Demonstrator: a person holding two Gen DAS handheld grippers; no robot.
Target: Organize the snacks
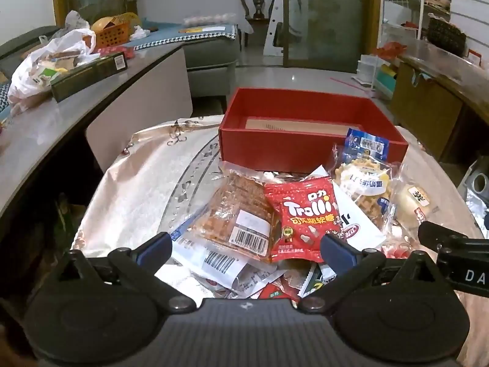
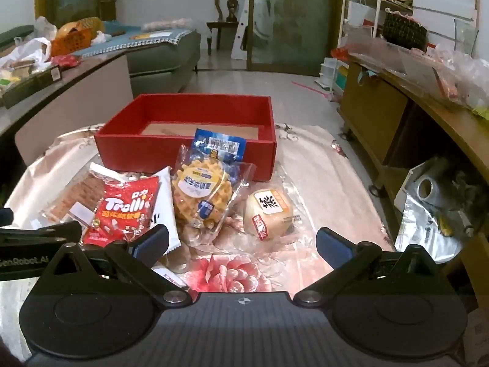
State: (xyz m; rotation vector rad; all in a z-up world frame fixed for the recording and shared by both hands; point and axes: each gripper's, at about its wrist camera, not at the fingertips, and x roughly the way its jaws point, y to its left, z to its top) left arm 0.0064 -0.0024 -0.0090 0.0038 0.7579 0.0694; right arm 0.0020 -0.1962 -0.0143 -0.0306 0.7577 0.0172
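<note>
Now, largest first.
Worktop [image 2: 321, 183]: covered by a floral cloth.
Box [image 2: 189, 150]: red, open-topped, at 12 o'clock behind the snacks.
Left gripper [image 1: 246, 249]: fingers spread, holding nothing, over the pile.
Right gripper [image 2: 241, 243]: fingers spread, holding nothing, above bare cloth.
Waffle [image 2: 201, 195]: in clear wrap, leaning against the box front.
Brown cake [image 1: 235, 214]: at 9 o'clock of the Trolli bag.
Trolli bag [image 1: 302, 217]: red, atop the pile.
Bun [image 2: 269, 214]: round, at 3 o'clock of the waffle.
</note>
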